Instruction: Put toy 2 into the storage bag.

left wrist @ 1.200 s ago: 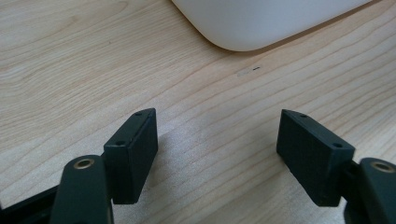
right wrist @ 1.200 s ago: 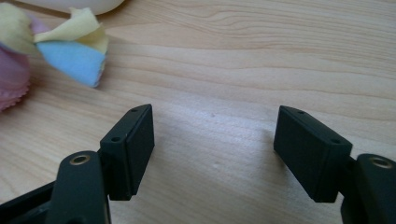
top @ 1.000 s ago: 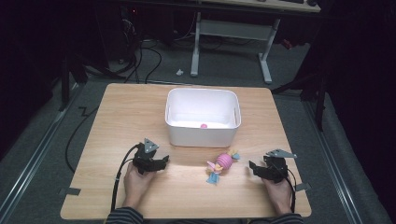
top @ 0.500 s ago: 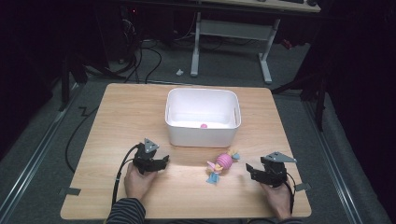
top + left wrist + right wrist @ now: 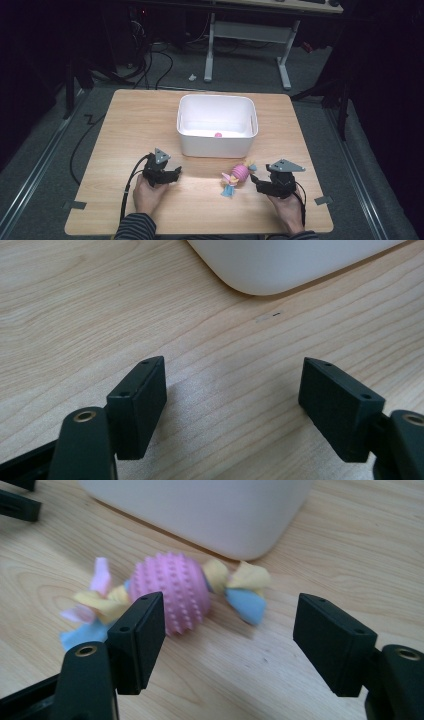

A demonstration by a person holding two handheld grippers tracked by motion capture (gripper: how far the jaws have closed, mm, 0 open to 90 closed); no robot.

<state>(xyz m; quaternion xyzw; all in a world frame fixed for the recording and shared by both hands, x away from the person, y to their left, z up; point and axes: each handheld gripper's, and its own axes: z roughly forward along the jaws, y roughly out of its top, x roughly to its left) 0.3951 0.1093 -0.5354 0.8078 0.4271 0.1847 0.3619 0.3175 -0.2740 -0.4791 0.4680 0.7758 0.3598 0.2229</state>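
Right gripper [image 5: 230,645] gapes empty — toy [image 5: 170,597] sits at its eleven o'clock, so closing now might nudge it away.

A light wooden bench [image 5: 130,125] is standing on a grey carpeted floor [image 5: 45,165] in a dim room, catching most of the light. Behind it, a desk frame with pale metal legs [image 5: 285,65] is sitting in shadow. Black cables [image 5: 155,65] are trailing across the floor at the left.

No readable text, label, brand, number or sign is showing on anything in these pictures.
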